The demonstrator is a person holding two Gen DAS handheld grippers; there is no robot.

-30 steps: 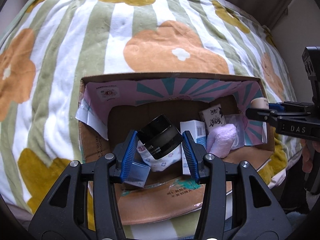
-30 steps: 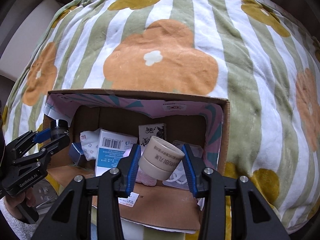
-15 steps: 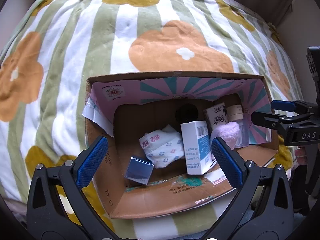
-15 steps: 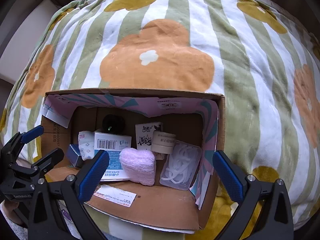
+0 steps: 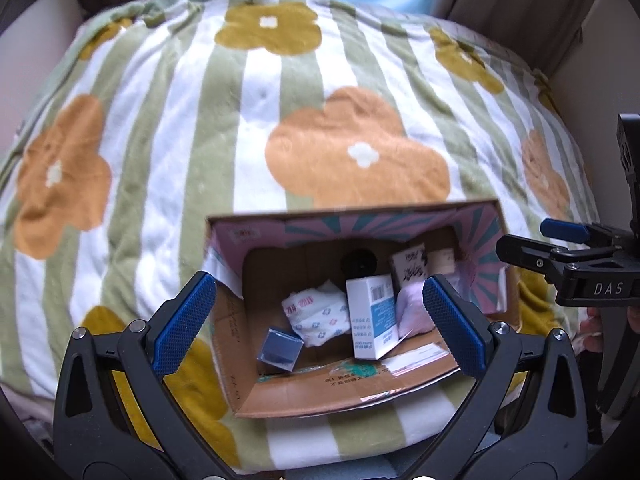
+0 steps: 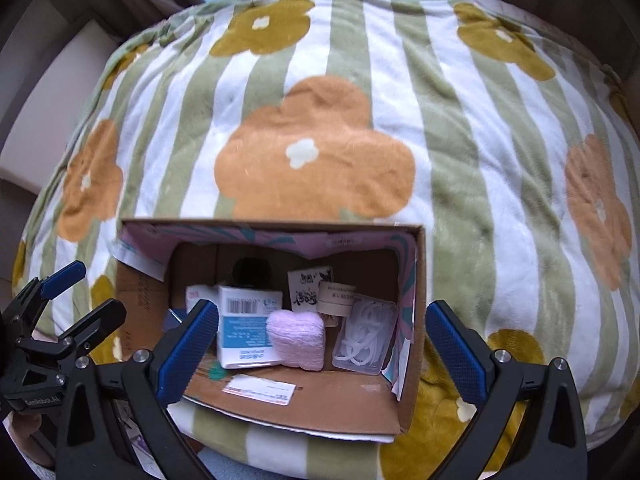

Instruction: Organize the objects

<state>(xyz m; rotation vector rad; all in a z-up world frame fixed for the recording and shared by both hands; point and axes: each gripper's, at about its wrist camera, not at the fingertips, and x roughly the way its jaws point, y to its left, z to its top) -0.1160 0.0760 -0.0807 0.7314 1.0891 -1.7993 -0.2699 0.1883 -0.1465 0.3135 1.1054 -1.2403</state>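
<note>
An open cardboard box (image 6: 280, 396) — its inner walls printed in pink and teal rays — is seen resting on a striped blanket (image 6: 312, 152) patterned with orange and mustard flowers. The sorted items are held inside it. A white-and-blue carton (image 6: 246, 328) is leaned near the middle, with a pink plush heart (image 6: 296, 340) pressed against its right side. A clear plastic case of white loops (image 6: 366, 338) is set against the right wall, and a squat beige jar (image 6: 336, 298) is stood just behind it, beside a small white packet with black lettering (image 6: 308, 290). A dark round jar (image 6: 250, 272) is tucked at the back, blurred in shadow. Toward the left, a soft floral-printed pack (image 5: 316, 318) is laid on the floor of the box, with a small blue cube-shaped box (image 5: 280, 350) just in front of it. A white printed label (image 6: 260, 392) is lying flat on the near flap.

Both tools are held back from the box, above its near edge. The left gripper (image 5: 320, 328) is spread wide, with nothing between its blue pads (image 5: 182, 328). The right gripper (image 6: 320, 348) is likewise opened wide and empty — its blue pads (image 6: 456, 354) are seen framing the box's contents from either side.
</note>
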